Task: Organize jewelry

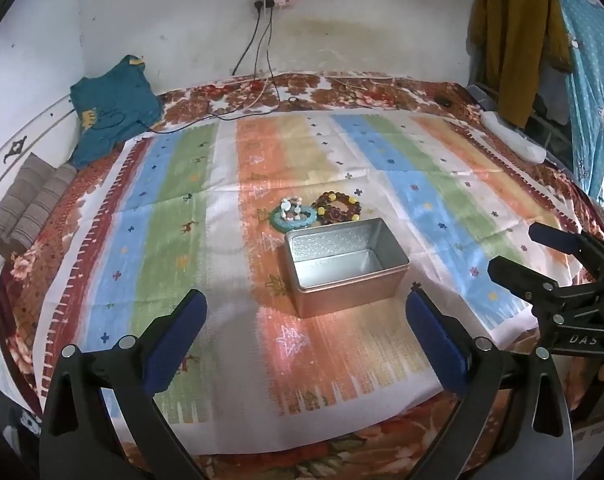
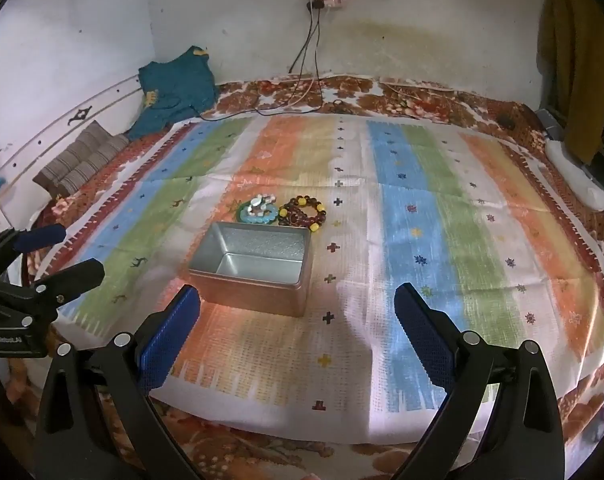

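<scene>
An open, empty metal tin [image 1: 343, 296] [image 2: 254, 298] stands on a striped cloth [image 1: 174, 208] [image 2: 421, 220] spread over a bed. Just behind the tin lie a turquoise bracelet with white beads [image 1: 294, 214] [image 2: 258, 210] and a dark red and yellow beaded bracelet [image 1: 337, 206] [image 2: 302, 214], touching each other. My left gripper [image 1: 305, 294] [image 2: 79, 250] hovers open in front of the tin, with nothing between its blue pads. My right gripper [image 2: 298, 293] [image 1: 515, 250] is open too, to the right of the left one, and holds nothing.
A teal garment [image 1: 114, 108] and striped cushions [image 1: 30, 200] lie at the back left. Charger cables [image 1: 262, 92] trail from a wall socket onto the bed. A white power strip [image 1: 513, 136] and hanging clothes [image 1: 513, 40] are at the right edge.
</scene>
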### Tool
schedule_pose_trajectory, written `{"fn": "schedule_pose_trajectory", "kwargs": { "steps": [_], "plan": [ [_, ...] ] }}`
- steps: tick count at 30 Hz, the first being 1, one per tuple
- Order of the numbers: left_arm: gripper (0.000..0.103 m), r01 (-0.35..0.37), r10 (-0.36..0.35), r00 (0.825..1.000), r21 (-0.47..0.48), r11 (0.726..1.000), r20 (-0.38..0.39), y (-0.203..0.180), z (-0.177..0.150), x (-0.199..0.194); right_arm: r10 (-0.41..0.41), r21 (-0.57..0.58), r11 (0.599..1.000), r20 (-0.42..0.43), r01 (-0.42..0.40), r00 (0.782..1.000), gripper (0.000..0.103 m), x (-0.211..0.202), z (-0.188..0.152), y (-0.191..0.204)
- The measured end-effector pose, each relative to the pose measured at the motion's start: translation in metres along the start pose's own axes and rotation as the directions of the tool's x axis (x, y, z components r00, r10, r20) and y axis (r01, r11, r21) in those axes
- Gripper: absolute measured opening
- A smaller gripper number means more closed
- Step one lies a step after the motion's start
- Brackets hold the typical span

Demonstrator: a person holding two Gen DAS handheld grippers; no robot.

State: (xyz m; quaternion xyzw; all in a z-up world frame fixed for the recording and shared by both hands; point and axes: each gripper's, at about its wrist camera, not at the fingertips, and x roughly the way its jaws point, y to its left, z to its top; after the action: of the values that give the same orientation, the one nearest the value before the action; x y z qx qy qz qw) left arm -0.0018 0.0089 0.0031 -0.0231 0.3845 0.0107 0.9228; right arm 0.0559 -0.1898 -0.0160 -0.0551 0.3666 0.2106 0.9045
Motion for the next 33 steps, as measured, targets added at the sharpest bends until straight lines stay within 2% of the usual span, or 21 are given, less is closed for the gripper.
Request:
{"fn": "schedule_pose_trajectory", "kwargs": {
  "steps": [5, 14, 20, 27, 33],
  "plan": [
    [0.097, -0.012, 0.012, 1.000, -0.007, 1.000, 0.001, 0.001, 0.000, 0.000, -0.007, -0.002, 1.000, 0.000, 0.007, 1.000, 0.099, -0.001, 0.000, 0.003],
    [0.097, 0.018, -0.018, 1.000, -0.045, 0.999, 0.008, 0.007, 0.000, -0.001, 0.004, -0.012, 1.000, -0.017, -0.005, 1.000, 0.099, -0.001, -0.003, 0.002],
    [0.097, 0.019, -0.021, 0.999, -0.076, 0.997, -0.028, 0.012, -0.002, 0.006, 0.007, -0.010, 1.000, -0.032, -0.007, 0.999, 0.099, 0.005, -0.002, 0.004],
    [0.097, -0.001, -0.001, 1.000, -0.075, 0.997, -0.026, 0.011, -0.003, 0.004, -0.004, -0.004, 1.000, -0.038, 0.003, 0.999, 0.099, 0.006, -0.001, 0.006],
    [0.097, 0.018, -0.019, 1.000, -0.059, 0.998, -0.013, 0.010, -0.003, 0.002, -0.002, -0.001, 1.000, -0.042, 0.002, 0.999, 0.099, 0.006, -0.001, 0.006]
  ]
}}
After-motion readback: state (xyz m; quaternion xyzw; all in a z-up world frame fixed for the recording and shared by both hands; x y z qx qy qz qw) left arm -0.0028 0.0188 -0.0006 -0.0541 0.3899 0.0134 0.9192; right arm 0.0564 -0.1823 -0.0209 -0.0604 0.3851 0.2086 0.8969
